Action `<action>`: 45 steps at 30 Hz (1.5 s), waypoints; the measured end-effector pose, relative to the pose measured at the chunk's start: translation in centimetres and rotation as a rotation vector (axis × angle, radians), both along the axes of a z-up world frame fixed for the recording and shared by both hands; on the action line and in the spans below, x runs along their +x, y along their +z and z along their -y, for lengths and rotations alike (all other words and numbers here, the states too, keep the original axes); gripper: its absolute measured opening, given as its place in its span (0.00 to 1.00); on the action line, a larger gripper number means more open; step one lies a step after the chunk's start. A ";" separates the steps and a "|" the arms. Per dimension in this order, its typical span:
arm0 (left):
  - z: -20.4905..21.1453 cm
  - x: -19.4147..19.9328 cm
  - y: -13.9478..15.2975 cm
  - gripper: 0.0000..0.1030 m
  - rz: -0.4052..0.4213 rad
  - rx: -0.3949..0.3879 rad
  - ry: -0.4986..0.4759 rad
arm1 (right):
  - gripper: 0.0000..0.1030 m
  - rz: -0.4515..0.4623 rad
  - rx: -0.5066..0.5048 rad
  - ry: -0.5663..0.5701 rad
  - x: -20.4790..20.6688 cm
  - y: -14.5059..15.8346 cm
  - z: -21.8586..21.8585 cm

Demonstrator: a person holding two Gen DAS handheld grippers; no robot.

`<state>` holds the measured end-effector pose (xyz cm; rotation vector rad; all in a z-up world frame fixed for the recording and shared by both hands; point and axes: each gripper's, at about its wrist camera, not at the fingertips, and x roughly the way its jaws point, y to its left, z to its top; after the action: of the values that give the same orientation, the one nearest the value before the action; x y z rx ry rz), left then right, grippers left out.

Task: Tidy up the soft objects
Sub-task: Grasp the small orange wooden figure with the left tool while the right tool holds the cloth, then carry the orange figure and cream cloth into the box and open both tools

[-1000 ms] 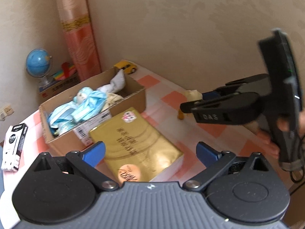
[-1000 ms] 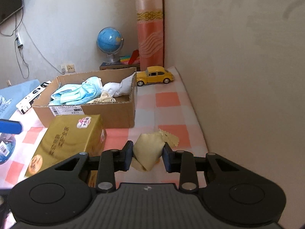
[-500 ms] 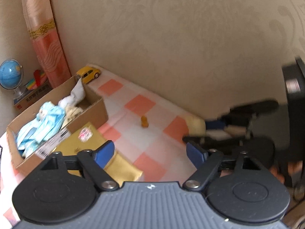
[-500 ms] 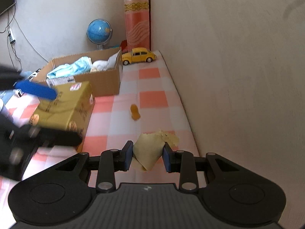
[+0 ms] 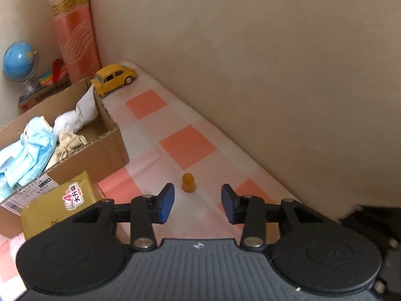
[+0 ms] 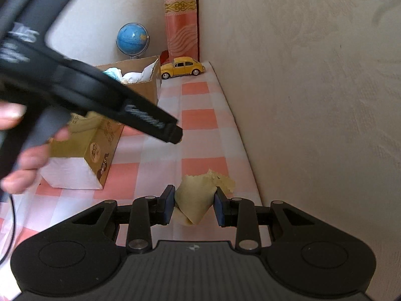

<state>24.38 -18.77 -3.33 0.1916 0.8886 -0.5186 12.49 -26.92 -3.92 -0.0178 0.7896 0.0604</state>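
Note:
My right gripper (image 6: 193,205) is shut on a pale yellow cloth (image 6: 195,198), held just above the checked tablecloth (image 6: 198,120) near the wall. My left gripper (image 5: 198,205) points down at the cloth-covered table with its jaws closing. A small orange piece (image 5: 188,182) stands just beyond its blue pads (image 5: 166,204), untouched, and nothing is pressed between them. In the right wrist view the left gripper (image 6: 175,135) reaches in from the upper left, held by a person's hand (image 6: 22,155). A cardboard box (image 5: 110,148) holds blue cloth (image 5: 27,155), white cloth (image 5: 82,110) and a beige pouch (image 5: 67,143).
A gold box (image 5: 57,208) lies in front of the cardboard box. A yellow toy car (image 5: 114,79) stands in the far corner beside a pink patterned roll (image 5: 75,37). A blue globe (image 5: 18,62) stands behind the box. The wall runs close along the right side.
My left gripper has swung right and down toward the orange piece, and its jaws have narrowed. The right gripper drew back from the box at first, still holding the cloth.

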 end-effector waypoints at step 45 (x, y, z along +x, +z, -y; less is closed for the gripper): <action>-4.0 -6.3 3.3 0.11 -0.038 -0.027 -0.020 | 0.36 -0.009 -0.009 -0.016 0.0 0.7 -0.7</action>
<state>18.11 -14.76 -0.02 0.1669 0.9171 -0.5540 12.47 -26.25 -3.24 -0.0203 0.7985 0.0420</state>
